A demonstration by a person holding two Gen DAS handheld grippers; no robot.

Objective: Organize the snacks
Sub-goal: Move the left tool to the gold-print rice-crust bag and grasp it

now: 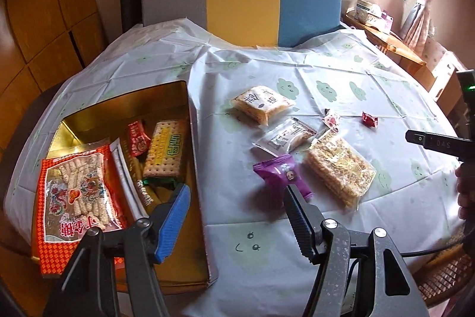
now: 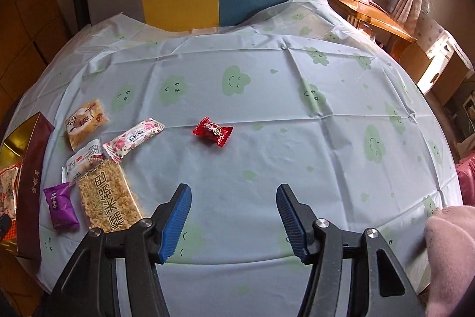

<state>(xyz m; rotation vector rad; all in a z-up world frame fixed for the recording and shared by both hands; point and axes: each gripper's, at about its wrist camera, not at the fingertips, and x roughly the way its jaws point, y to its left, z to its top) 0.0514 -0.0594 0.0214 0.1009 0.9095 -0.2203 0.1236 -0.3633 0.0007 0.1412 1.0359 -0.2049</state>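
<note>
A table (image 2: 267, 168) is covered by a pale cloud-print cloth. A gold-lined box (image 1: 124, 106) of snacks is set at its left, loose packets (image 1: 341, 168) beside it, a red candy (image 2: 213, 130) apart. Both grippers, left (image 1: 237, 192) and right (image 2: 233, 196), are held open, seemingly empty.

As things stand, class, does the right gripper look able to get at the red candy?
Probably yes. The right gripper is open and empty, and the red candy lies alone on bare tablecloth ahead of its fingers, with nothing between.
</note>
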